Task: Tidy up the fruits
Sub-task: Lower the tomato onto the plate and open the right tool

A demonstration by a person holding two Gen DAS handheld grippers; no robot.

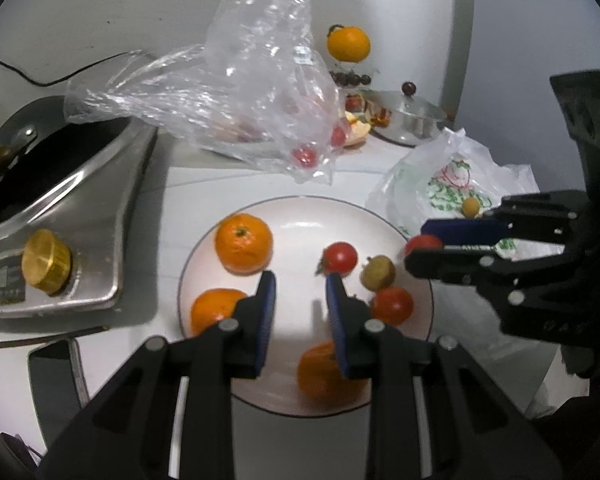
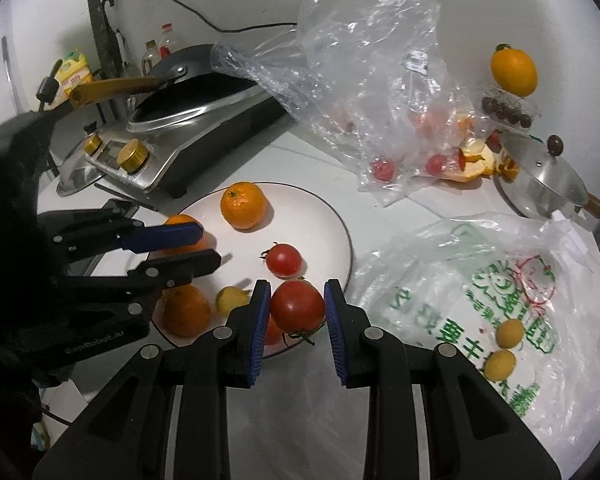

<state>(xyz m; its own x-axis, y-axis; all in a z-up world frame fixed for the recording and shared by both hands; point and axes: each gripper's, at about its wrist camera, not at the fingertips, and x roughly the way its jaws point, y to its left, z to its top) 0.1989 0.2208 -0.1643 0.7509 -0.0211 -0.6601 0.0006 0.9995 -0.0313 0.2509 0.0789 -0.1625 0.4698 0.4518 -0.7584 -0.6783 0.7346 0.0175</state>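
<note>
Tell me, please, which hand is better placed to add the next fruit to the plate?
Right. The right gripper is already shut on a tomato at the plate's edge, while the left gripper hangs over the plate with nothing between its fingers.

Left wrist view: close above plate (image 1: 300,208), angled down along own tool (image 1: 300,292), facing wall. Right wrist view: close at plate's (image 2: 332,216) right edge, angled down toward stove (image 2: 188,136). Both share plate, clear bag (image 1: 244,92), each other's tool.
</note>
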